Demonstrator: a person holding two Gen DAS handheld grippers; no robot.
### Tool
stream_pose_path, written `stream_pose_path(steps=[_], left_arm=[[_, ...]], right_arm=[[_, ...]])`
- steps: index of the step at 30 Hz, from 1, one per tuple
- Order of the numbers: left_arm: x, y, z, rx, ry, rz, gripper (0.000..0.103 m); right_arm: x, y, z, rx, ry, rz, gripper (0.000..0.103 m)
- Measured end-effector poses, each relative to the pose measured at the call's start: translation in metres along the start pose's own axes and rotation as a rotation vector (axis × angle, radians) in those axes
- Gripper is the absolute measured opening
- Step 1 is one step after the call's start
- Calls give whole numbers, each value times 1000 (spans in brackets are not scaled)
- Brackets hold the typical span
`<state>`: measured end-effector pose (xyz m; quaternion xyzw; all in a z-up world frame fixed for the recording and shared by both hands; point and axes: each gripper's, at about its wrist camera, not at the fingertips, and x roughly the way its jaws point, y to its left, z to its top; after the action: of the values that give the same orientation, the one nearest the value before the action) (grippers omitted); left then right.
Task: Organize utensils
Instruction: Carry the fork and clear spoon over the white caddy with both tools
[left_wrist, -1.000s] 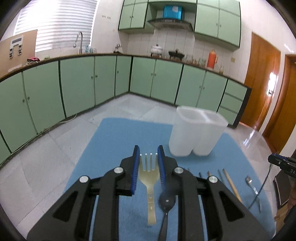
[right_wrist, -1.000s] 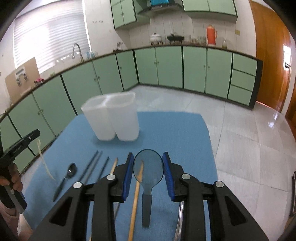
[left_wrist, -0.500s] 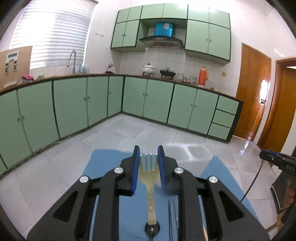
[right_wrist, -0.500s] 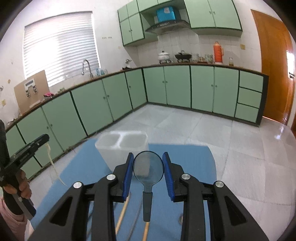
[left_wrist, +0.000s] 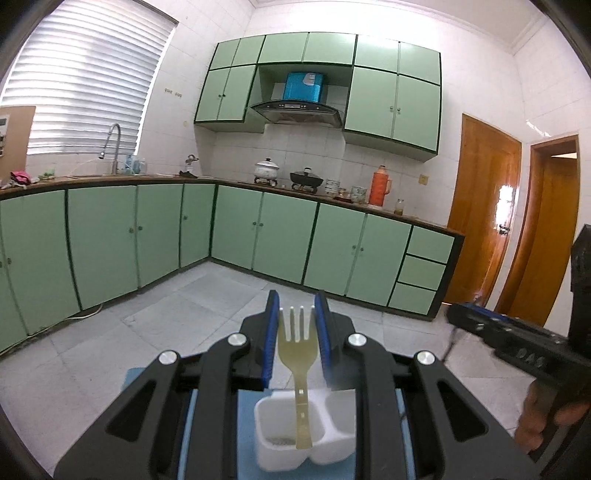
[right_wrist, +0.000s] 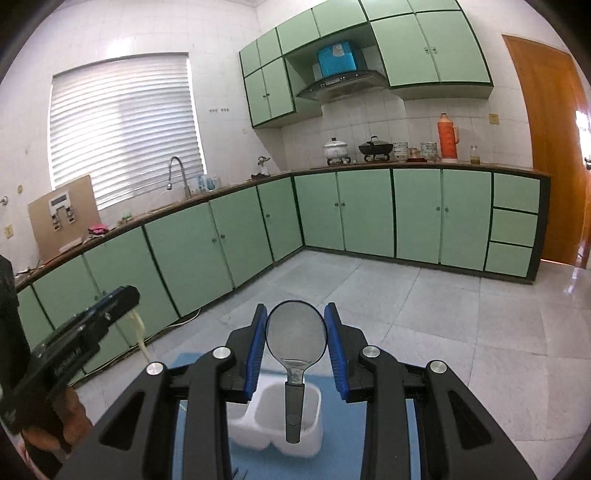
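Left wrist view: our left gripper (left_wrist: 295, 332) is clamped on the head of a pale yellow fork (left_wrist: 297, 343), tines pointing up and away from the camera, handle hanging down along the gripper's forward axis. The handle's free end sits over the left compartment of the white two-compartment holder (left_wrist: 273, 454), which stands on the blue mat (left_wrist: 245, 435) directly below the jaws. We cannot tell from this view whether the tip is already inside the rim or only lined up above it. At the right edge we see the right gripper's black body, held level with ours. Right wrist view: our right gripper (right_wrist: 295, 347) is closed on the bowl of a dark translucent spoon (right_wrist: 295, 338), bowl upward, handle hanging straight down. Its tip overlaps the opening of the compartment of the holder (right_wrist: 310, 443) nearer this gripper, the right-hand one in this view. The left gripper (right_wrist: 122, 301) shows at the left with the fork handle dangling beneath it, well off to that side of the holder as seen here. Judgement: both utensils hang with long axes near vertical, each above its own compartment; the coming move looks like a straight lowering, then release. The spoon appears the better centred of the two, so the right hand seems nearer to dropping.
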<state>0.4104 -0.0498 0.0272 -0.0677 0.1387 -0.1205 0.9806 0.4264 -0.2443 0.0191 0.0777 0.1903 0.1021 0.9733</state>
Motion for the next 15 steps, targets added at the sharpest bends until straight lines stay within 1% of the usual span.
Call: stream_pose_path(steps=[3,5,7,9,15], left_arm=[[21,-2,-4,8,7,10,19],[36,-5,-11,31,9,32,19],[48,-4,-17,35,24,38,19],[60,-4,-27,39,47,43,19],[76,9,-56,50,111,60,19]], right_arm=[[23,2,0,8,1,-5,31],[37,3,-3,1,7,-16,31],[50,4,-10,-9,22,-28,31],[60,6,-18,-8,40,-21,31],[80,5,-45,-2,99,-15,31]])
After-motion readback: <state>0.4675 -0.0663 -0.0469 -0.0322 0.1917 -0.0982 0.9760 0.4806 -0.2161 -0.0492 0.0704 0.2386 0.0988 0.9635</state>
